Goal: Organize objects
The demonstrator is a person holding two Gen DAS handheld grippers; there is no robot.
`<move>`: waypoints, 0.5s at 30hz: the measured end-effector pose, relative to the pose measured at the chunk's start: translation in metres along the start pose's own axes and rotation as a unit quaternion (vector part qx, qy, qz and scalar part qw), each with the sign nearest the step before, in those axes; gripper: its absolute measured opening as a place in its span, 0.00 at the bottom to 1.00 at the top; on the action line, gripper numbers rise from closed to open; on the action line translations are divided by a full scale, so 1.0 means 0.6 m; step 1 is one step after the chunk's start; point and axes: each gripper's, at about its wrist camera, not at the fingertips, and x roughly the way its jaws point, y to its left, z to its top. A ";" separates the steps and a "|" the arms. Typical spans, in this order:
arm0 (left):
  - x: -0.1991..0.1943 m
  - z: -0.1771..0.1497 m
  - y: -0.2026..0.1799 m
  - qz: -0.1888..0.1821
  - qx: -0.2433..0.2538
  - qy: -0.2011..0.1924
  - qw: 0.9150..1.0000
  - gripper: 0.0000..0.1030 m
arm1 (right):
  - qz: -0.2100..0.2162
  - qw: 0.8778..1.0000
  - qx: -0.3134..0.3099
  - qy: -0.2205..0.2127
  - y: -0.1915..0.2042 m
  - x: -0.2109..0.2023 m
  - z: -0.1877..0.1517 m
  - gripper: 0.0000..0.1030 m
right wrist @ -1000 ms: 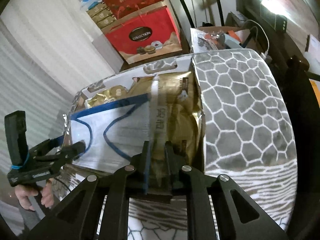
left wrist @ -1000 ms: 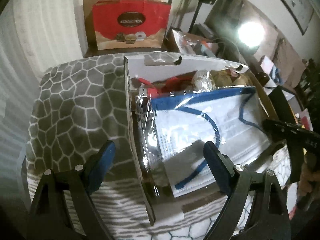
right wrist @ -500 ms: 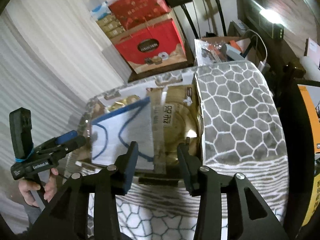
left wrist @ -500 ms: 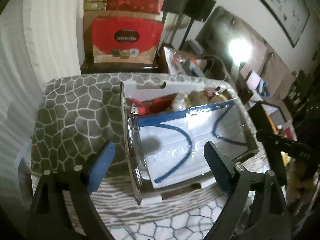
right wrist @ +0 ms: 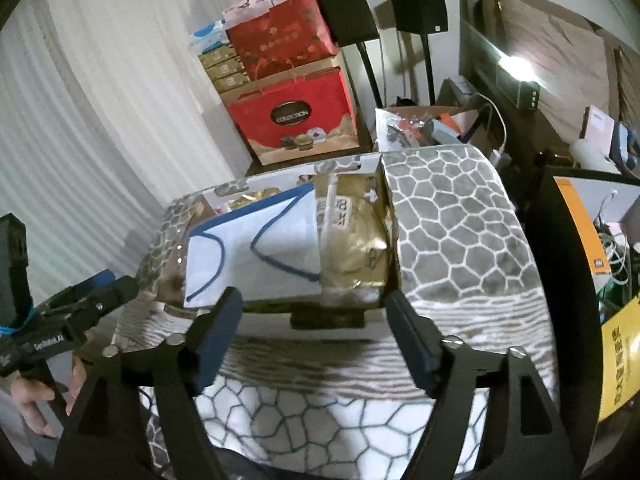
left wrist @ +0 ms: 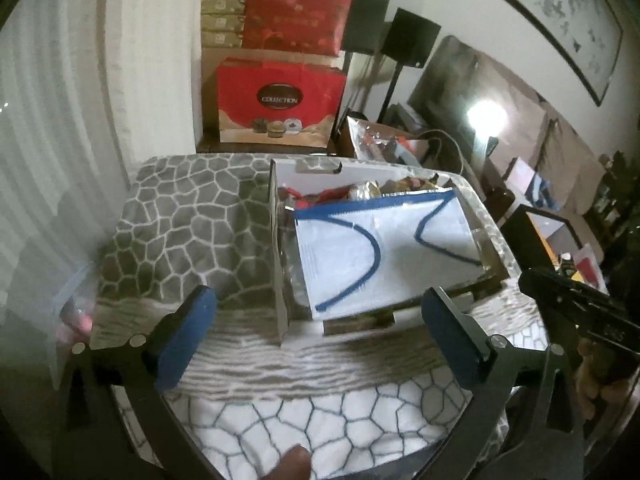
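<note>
Sitting on a bench draped with a stone-patterned blanket point(left wrist: 180, 232), an open cardboard box point(left wrist: 278, 248) holds a clear pack of white face masks with blue ear loops point(left wrist: 376, 248), which lies flat on top of the contents. Under the pack's far edge show gold-wrapped sweets and red wrappers point(left wrist: 360, 192); in the right wrist view a gold foil bag point(right wrist: 356, 236) fills the box's right end, touching the masks. The left claw point(left wrist: 316, 332) hangs over the near edge of the blanket, jaws opening wide with nothing between them. The right claw point(right wrist: 316, 340) is likewise opening — its blue pads stand clear of the box's near wall and grip nothing. Behind the bench stands a red gift bag point(left wrist: 280, 102).
</note>
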 end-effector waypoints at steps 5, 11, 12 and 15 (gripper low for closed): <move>-0.010 -0.020 -0.003 0.008 -0.004 0.004 1.000 1.00 | -0.022 1.000 -0.011 -0.013 0.017 -0.013 -0.019 0.81; -0.019 -0.040 -0.007 0.018 -0.009 0.004 1.000 1.00 | -0.045 0.998 -0.021 -0.025 0.032 -0.022 -0.035 0.87; -0.020 -0.042 -0.008 0.019 -0.009 0.003 1.000 1.00 | -0.052 0.998 -0.026 -0.027 0.035 -0.023 -0.039 0.87; -0.024 -0.047 -0.013 0.027 -0.004 0.001 1.000 1.00 | -0.075 0.996 -0.036 -0.030 0.042 -0.022 -0.050 0.94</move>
